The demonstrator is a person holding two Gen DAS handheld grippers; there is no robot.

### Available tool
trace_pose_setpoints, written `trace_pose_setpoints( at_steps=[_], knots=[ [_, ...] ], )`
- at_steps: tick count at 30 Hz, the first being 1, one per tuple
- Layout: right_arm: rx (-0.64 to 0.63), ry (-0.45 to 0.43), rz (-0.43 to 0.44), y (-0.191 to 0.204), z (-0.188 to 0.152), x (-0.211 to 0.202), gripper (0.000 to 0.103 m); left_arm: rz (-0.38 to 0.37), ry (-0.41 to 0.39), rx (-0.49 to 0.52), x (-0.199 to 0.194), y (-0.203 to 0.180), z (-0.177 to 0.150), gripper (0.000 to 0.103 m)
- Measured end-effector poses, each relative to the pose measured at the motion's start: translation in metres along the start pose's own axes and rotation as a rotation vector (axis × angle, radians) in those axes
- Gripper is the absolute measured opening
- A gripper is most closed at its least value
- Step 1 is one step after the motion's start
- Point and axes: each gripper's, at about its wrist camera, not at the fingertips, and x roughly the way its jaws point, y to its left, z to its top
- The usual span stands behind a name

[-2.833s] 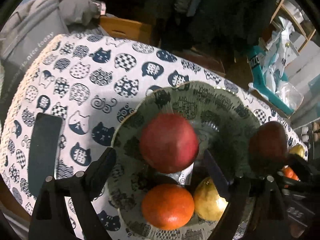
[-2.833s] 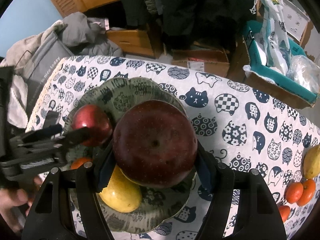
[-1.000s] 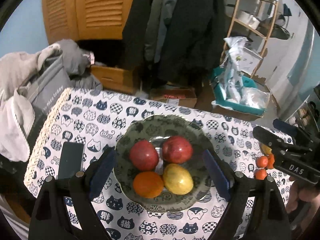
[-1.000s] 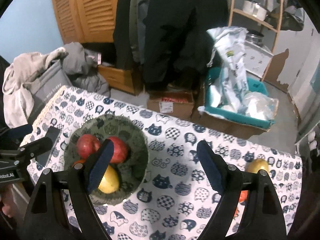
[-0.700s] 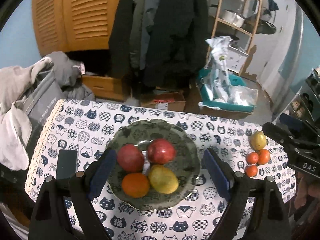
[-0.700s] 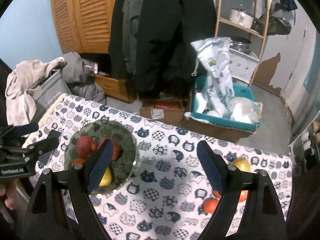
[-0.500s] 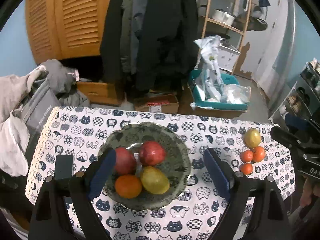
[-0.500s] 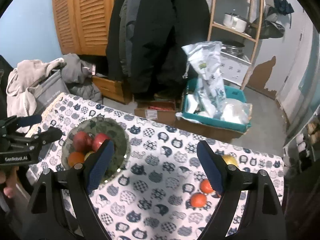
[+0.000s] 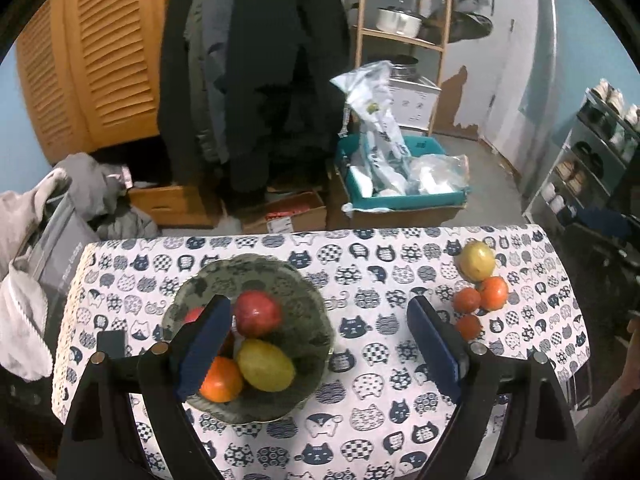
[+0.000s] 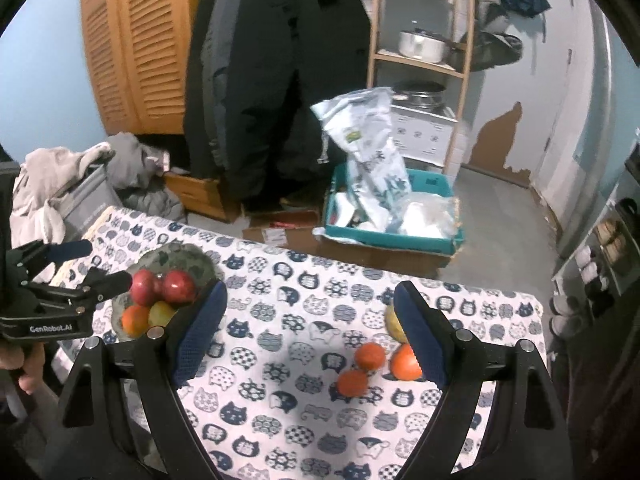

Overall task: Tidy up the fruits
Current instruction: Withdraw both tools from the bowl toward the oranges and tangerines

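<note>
On your left, the green bowl (image 9: 308, 308) holds two red apples (image 9: 257, 313), an orange (image 9: 221, 379) and a yellow pear (image 9: 265, 365). Your left gripper (image 9: 320, 344) and right gripper (image 10: 310, 330) both hang released and empty above the cat-pattern tablecloth (image 9: 380, 344). On the right lie another pear (image 9: 477, 260) and three small oranges (image 9: 467, 300).

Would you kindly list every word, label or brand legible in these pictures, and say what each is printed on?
"GenRobot.AI": white lettering on the black body of the left tool, seen from the right wrist.
White lettering on the grey fabric bag beside the table: too blurred to read.
Label on the brown cardboard box on the floor: too small to read.
</note>
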Motion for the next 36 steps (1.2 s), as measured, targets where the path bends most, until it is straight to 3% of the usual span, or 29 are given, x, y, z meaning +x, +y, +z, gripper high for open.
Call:
trace_pose_setpoints(
  at_steps=[17,29,36],
  knots=[
    [0.176,0.056,-0.120,-0.116,-0.041,0.008,0.086,-0.069,0.065,0.109,0.036,-0.086,0.012,0.090],
    [0.188,0.133,-0.132,-0.132,-0.057,0.035,0.085,-0.062,0.110,0.130,0.070,-0.112,0.011,0.090],
    [0.184,0.229,-0.128,-0.137,-0.071,0.072,0.085,-0.037,0.158,0.151,0.100,-0.117,0.002,0.090]
  ],
)
